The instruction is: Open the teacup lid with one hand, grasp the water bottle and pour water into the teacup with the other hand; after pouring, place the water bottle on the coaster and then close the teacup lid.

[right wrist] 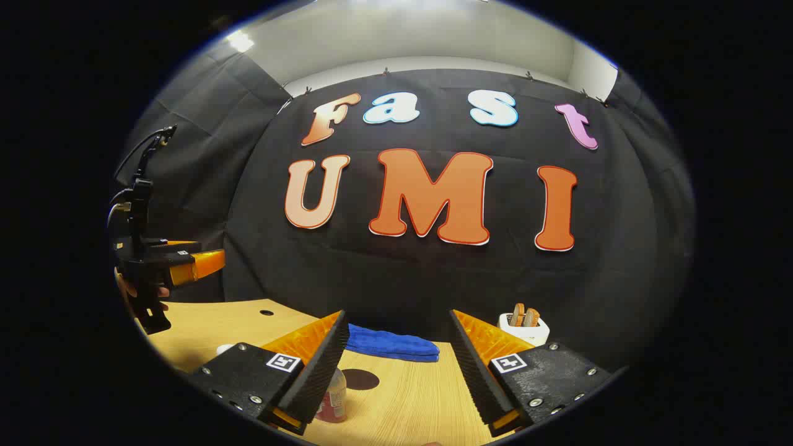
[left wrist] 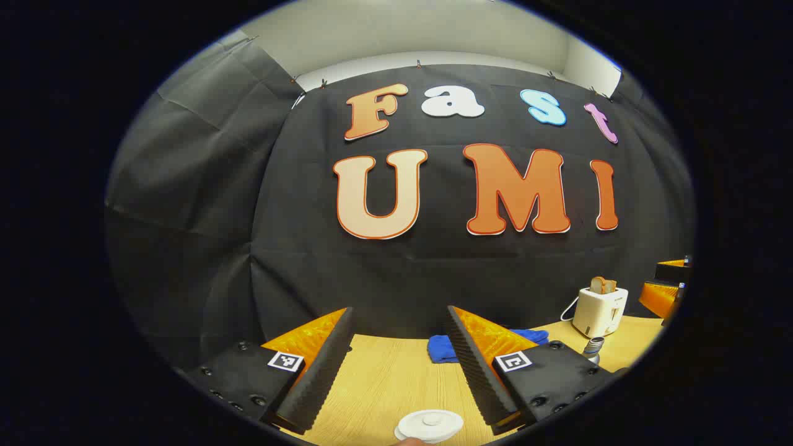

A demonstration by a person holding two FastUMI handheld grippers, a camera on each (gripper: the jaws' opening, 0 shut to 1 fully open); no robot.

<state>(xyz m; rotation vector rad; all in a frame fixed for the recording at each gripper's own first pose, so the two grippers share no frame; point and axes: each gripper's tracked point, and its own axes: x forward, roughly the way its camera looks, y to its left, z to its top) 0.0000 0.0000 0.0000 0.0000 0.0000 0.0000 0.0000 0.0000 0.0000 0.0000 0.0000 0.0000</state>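
In the left gripper view, the white teacup lid [left wrist: 430, 425] with its round knob lies on the wooden table [left wrist: 384, 384], close below my open left gripper [left wrist: 399, 313]; nothing is between the fingers. The water bottle's ribbed grey cap [left wrist: 595, 348] pokes up at the right. In the right gripper view, the water bottle [right wrist: 334, 396] stands just behind my left finger, partly hidden. A dark round coaster [right wrist: 361, 379] lies beside it. My right gripper [right wrist: 398, 316] is open and holds nothing. The left gripper [right wrist: 167, 263], held by a hand, hovers far left above the table.
A folded blue cloth [right wrist: 390, 344] lies at the back of the table against the black wall. A white toaster [right wrist: 523, 325] with bread slices stands at the back right, also seen as the toaster [left wrist: 600, 310]. A small hole [right wrist: 266, 313] marks the tabletop.
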